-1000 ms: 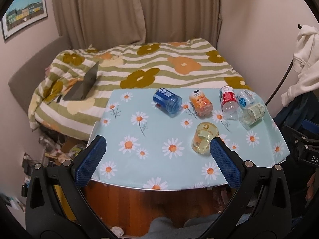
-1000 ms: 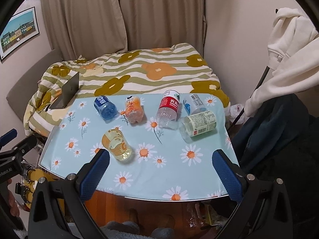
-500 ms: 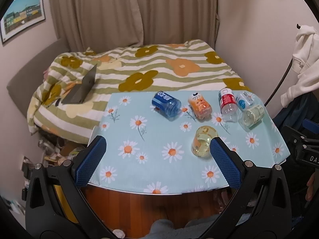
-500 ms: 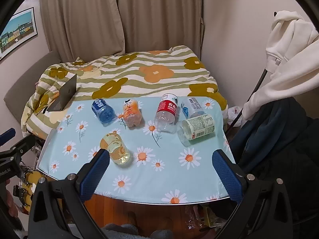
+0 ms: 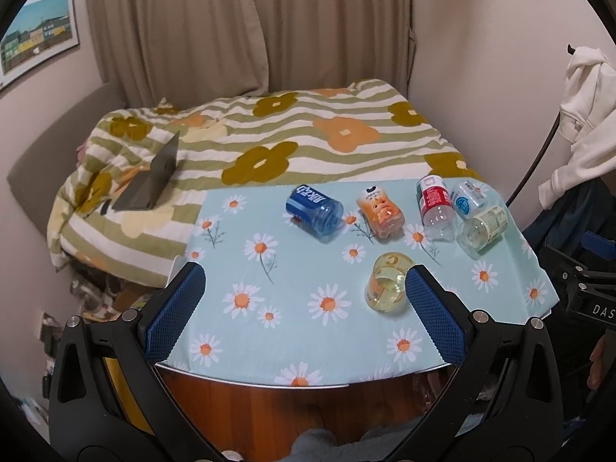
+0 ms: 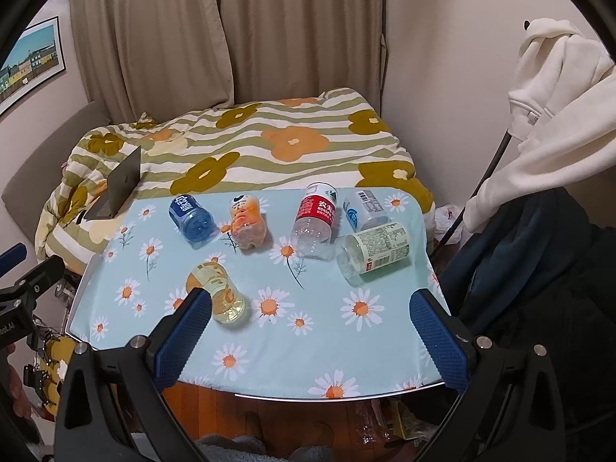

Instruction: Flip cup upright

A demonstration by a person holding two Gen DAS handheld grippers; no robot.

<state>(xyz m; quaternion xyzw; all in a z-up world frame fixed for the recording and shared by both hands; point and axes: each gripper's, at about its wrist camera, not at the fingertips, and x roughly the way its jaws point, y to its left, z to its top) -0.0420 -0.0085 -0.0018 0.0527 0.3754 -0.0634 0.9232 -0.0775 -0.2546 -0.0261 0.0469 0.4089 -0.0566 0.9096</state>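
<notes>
Several cut-bottle cups lie on their sides on the daisy tablecloth (image 5: 269, 331). The nearest is a clear yellow cup (image 5: 387, 285), also in the right wrist view (image 6: 217, 288), alone toward the front. Behind it, left to right, lie a blue cup (image 5: 313, 208), an orange cup (image 5: 379, 211), a red-labelled cup (image 5: 435, 202), a small blue-and-white cup (image 5: 466, 202) and a pale green-labelled cup (image 5: 483, 229). My left gripper (image 5: 304, 312) is open and empty above the table's front edge. My right gripper (image 6: 312, 331) is open and empty, likewise held back from the cups.
A bed with a striped flower quilt (image 5: 292, 142) lies behind the table, with an open laptop (image 5: 154, 181) on it. A white hoodie (image 6: 558, 77) hangs on a stand at the right. Clutter sits on the floor at the left.
Both grippers have drawn back and risen a little from the table, so the cups look smaller and farther. Nothing on the table has moved.
</notes>
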